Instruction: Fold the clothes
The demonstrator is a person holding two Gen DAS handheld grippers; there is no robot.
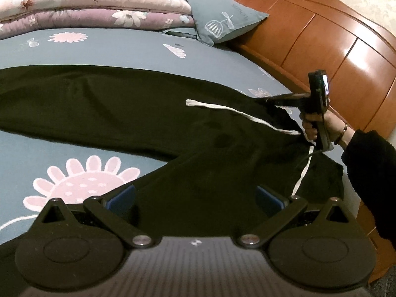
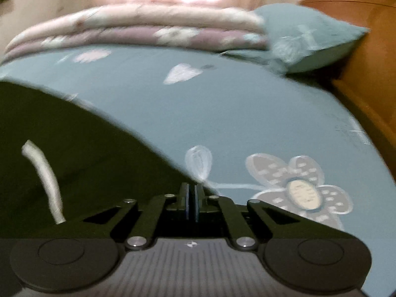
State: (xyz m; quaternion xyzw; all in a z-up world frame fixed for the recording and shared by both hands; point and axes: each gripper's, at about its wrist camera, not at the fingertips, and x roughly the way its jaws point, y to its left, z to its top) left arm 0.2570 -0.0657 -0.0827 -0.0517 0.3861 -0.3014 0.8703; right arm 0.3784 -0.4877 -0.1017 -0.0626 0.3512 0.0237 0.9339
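Black trousers point(image 1: 123, 109) with a white drawstring point(image 1: 247, 116) lie spread across the blue flowered bed sheet point(image 1: 123, 47). My left gripper point(image 1: 194, 195) is open, its blue pads wide apart just above the near part of the black cloth. In the left wrist view a hand point(image 1: 309, 126) holds my right gripper point(image 1: 266, 99), which is shut on the far corner of the waistband and lifts it slightly. The right wrist view is blurred; there my right gripper point(image 2: 191, 198) has its fingers pressed together at the edge of the trousers point(image 2: 61, 136), with the drawstring point(image 2: 44, 173) to the left.
Folded floral quilts point(image 1: 86, 7) are stacked at the far side of the bed, with a blue pillow point(image 1: 217, 17) beside them. A wooden headboard point(image 1: 321, 37) runs along the right. A dark sleeve point(image 1: 371, 173) reaches in from the right.
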